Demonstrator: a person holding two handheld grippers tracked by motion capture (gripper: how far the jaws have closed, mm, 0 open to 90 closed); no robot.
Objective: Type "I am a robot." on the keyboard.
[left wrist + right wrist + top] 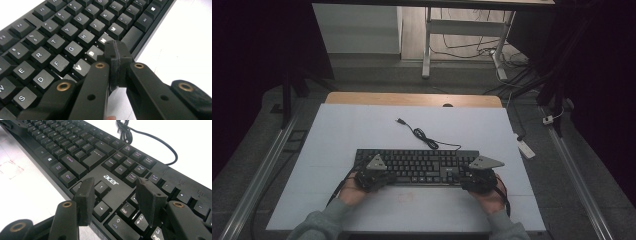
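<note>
Hovering over a black keyboard: left hand-held gripper closed, empty; right hand-held gripper open, empty. Dropping lower might press unintended keys.

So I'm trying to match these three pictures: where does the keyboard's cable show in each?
High view: the cable runs up and left from the keyboard's back edge across the white table.
Left gripper view: not in it.
Right gripper view: the cable loops at the top right, behind the keyboard.
Shared landmark: the keyboard.
</note>
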